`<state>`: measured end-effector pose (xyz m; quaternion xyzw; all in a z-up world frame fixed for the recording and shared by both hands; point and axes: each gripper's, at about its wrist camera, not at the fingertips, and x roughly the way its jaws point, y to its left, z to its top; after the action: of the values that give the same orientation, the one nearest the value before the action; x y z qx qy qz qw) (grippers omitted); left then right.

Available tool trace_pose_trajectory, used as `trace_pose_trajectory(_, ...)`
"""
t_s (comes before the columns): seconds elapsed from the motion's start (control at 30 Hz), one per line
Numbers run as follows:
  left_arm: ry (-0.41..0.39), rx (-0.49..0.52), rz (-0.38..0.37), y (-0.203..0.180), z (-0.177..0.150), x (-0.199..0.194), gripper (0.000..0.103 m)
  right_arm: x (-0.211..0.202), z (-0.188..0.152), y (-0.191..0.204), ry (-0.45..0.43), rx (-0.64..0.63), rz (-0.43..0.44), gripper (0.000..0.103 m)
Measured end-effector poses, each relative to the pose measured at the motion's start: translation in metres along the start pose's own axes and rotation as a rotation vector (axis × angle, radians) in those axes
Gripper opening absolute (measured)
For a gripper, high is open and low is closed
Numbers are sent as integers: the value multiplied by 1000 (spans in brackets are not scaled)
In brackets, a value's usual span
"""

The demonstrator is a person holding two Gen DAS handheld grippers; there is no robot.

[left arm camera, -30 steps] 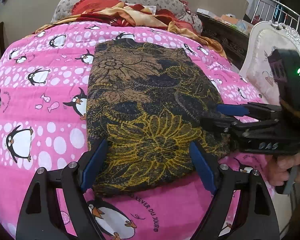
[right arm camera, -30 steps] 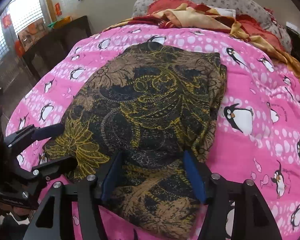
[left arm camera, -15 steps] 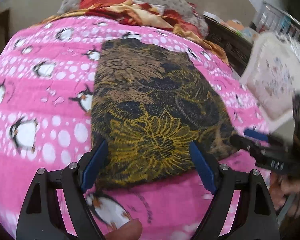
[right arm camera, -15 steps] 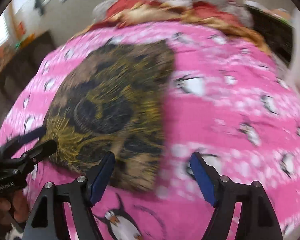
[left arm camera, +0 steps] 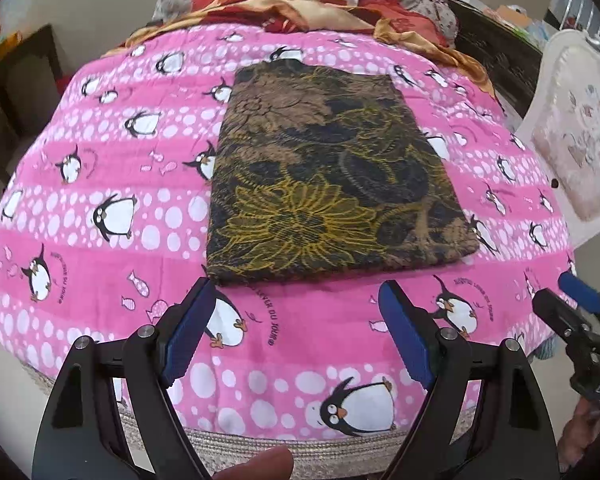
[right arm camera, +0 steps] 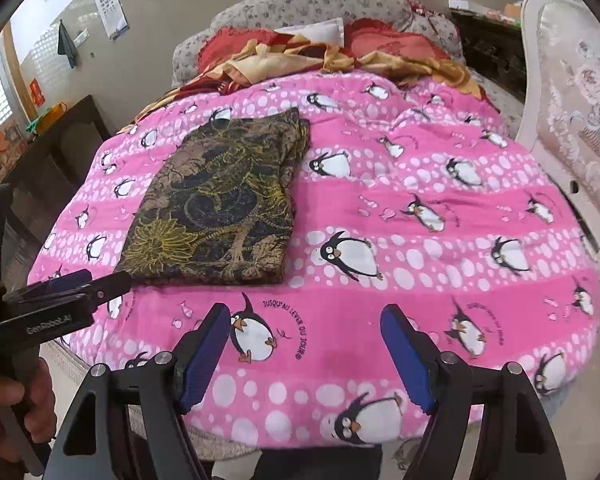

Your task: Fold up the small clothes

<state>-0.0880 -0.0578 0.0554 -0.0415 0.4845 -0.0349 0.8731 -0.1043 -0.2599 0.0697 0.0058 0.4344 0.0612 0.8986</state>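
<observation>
Lying flat, rectangular folded floral-print garment (left arm camera: 324, 184), perhaps knitted, on quilted blanket (left arm camera: 100, 168)

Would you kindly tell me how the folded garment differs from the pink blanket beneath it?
The folded garment is dark brown with yellow floral lines; the pink blanket shows penguins and white dots. The garment is a compact rectangle; the blanket spreads across the bed. Both lie flat.

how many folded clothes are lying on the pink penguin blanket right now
1: the dark floral folded garment lies flat on the pink blanket, beyond both open grippers. The red and gold fabrics bunched at the far end may hide more.
</observation>
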Motion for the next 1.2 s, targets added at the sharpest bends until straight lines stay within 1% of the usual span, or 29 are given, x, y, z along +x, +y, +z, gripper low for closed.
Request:
trace_pose_trajectory(0.1, 1, 5, -16, -4, -1, -4, 84, -5, -1, 0, -4, -10, -8, 75)
trace_pose_trajectory(0.23, -7, 12, -13, -6, 0, -6, 84, -8, 1, 0, -9, -18, -10, 75)
trace_pose_trajectory(0.63, 14, 13, -9, -4, 2, 0, 84, -4, 3, -1, -1, -20, -1, 75)
trace_pose_trajectory(0.73, 22, -2, -26, 4, 3, 5, 84, 0, 4, -3, 6, -13, 7, 75)
trace_pose_trajectory(0.8, 12, -17, -28, 15, 4, 9, 84, 6, 5, -6, -6, -9, 17, 75)
trace_pose_trajectory(0.83, 2, -19, -32, 24, 5, 12, 84, 8, 6, -8, -23, -4, 39, 75)
trace_pose_trajectory(0.9, -17, -28, -14, 42, 8, 19, 84, 15, 7, -11, -52, 2, 125, 75)
trace_pose_trajectory(0.93, -29, -42, 1, 55, 12, 25, 84, 20, 7, -12, -60, 14, 177, 75)
trace_pose_trajectory(1.0, -51, -59, -4, 77, 19, 35, 84, 35, 9, -17, -70, 64, 289, 75)
trace_pose_trajectory(1.07, -44, -81, -62, 97, 26, 49, 84, 50, 14, -20, -79, 104, 347, 75)
trace_pose_trajectory(1.1, -38, -97, -109, 104, 30, 55, 84, 60, 19, -23, -90, 131, 375, 75)
trace_pose_trajectory(1.13, -27, -121, -175, 112, 36, 64, 84, 71, 25, -25, -93, 161, 401, 75)
trace_pose_trajectory(1.17, -16, -133, -205, 115, 41, 70, 84, 82, 31, -26, -83, 186, 422, 75)
trace_pose_trajectory(1.2, -5, -131, -249, 115, 47, 78, 84, 98, 40, -29, -51, 212, 442, 75)
